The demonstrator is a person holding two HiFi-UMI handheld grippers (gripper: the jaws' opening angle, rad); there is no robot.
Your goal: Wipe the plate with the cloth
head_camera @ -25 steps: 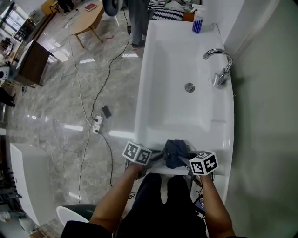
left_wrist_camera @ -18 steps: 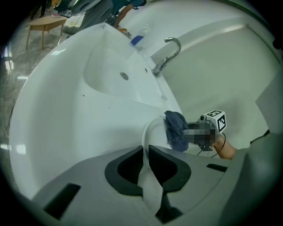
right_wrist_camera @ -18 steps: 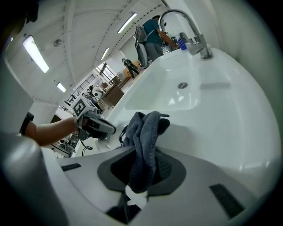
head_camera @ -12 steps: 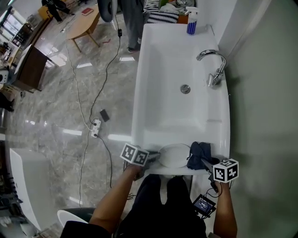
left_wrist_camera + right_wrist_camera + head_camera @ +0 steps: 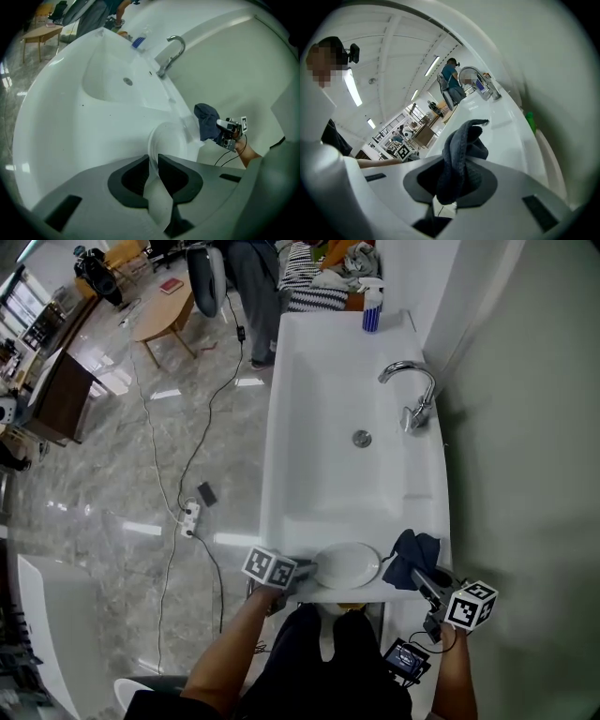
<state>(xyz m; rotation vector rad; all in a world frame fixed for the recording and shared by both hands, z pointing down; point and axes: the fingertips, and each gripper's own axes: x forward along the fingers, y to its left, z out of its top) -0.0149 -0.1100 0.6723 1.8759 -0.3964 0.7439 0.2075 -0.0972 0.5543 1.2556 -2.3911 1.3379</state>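
Pinching the plate point(image 5: 348, 563) by its nine o'clock rim, your left gripper point(image 5: 307, 569) holds it at the sink point(image 5: 281, 474) edge; at its three o'clock, your right gripper point(image 5: 420, 577) clasps the cloth point(image 5: 413, 553).

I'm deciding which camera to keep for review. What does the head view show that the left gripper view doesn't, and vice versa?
Only the head view: the power strip on the floor. Only the left gripper view: the left gripper, jaws clamped on the rim of the plate. Both: the sink, the faucet, and the right gripper holding the dark cloth beside the plate.
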